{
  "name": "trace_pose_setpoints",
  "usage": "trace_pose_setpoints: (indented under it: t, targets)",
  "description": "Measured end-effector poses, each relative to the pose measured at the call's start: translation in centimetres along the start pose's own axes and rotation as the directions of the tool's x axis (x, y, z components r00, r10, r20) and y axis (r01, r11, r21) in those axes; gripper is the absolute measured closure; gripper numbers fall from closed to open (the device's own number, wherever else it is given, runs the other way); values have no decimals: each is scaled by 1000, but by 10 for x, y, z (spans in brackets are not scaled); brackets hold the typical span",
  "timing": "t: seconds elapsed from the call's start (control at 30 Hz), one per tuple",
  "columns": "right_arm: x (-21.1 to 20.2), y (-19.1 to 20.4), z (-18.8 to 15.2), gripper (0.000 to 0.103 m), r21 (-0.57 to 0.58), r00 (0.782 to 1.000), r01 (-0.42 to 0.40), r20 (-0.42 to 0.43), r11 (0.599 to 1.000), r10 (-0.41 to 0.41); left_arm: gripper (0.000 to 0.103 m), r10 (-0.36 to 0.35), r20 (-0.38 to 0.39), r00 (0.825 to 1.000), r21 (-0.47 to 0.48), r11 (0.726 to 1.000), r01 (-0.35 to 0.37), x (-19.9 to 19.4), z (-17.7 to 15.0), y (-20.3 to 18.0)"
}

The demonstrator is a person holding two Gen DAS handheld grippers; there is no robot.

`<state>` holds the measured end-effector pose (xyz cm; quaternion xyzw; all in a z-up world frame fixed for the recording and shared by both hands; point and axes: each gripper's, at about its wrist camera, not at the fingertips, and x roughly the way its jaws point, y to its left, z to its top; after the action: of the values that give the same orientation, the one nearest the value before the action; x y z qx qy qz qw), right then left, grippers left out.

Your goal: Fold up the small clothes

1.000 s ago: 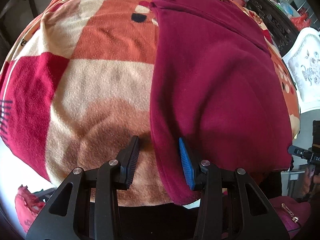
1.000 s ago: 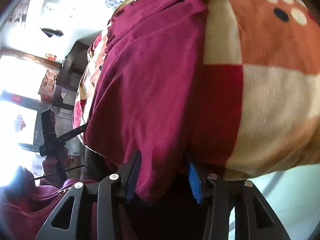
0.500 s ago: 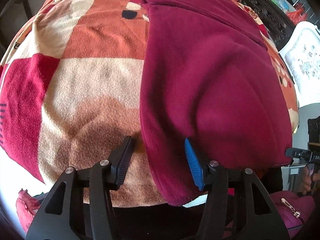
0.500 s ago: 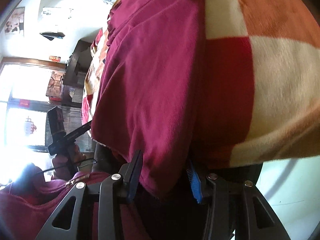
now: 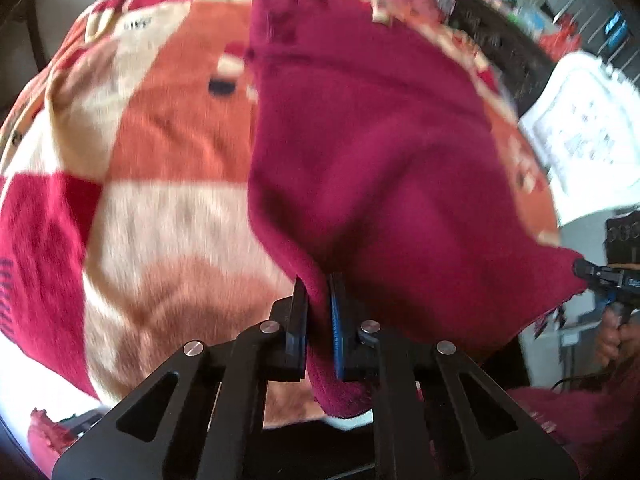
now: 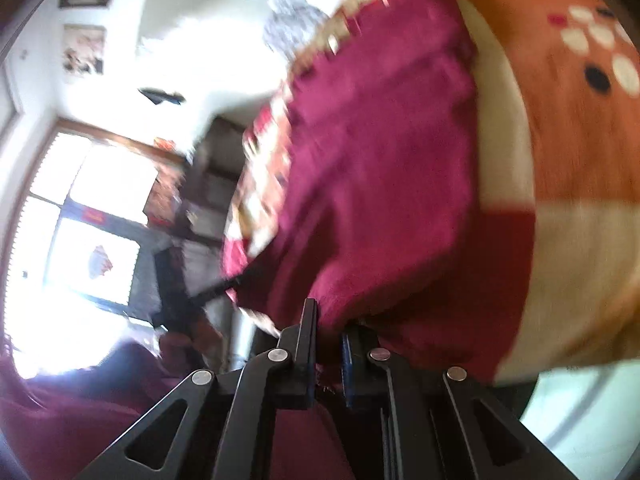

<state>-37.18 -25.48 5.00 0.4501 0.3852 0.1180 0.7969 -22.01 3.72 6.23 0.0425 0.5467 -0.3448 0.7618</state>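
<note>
A dark red garment [image 5: 360,152] lies on a checked orange, cream and red blanket [image 5: 160,140]. My left gripper [image 5: 318,308] is shut on the garment's near left corner, and the cloth hangs down between the jaws. In the right wrist view my right gripper [image 6: 328,344] is shut on the garment's [image 6: 380,180] other near corner. The right gripper also shows at the far right of the left wrist view [image 5: 592,276], pinching that corner. The near hem is lifted off the blanket between the two grippers.
The blanket [image 6: 580,160] covers a bed. A white padded chair [image 5: 580,136] stands to the right of the bed. Dark wooden furniture [image 5: 500,48] is behind it. A bright window [image 6: 80,220] is on the left in the right wrist view.
Both grippers have closed on the garment's near corners and lifted them. The near hem has risen off the blanket and the views are blurred by motion.
</note>
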Motion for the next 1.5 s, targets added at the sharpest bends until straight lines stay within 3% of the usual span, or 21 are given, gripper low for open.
trace_pose_setpoints:
  t: [0.17,0.37,0.77,1.17,1.5]
  targets:
    - [-10,5,38,94,-34,993,-17,118,999,21,95,-3,100,995,-17,1000,5,-15,29,0]
    - [-8,11,78,94,-83,979,-1,201,997,18,95,94,165,982,-25,996,-91,-15,67,2]
    - [-5,12,126,94,-108,961,70,275,992,-38,95,180,209,961,-6,983,-183,5,108,-6]
    - [-7,9,139,94,-92,950,76,309,993,-44,95,180,248,952,-7,983,-184,4,135,-10]
    - [-2,5,174,94,-90,933,101,354,991,-63,95,180,289,940,-34,984,-177,12,172,-11]
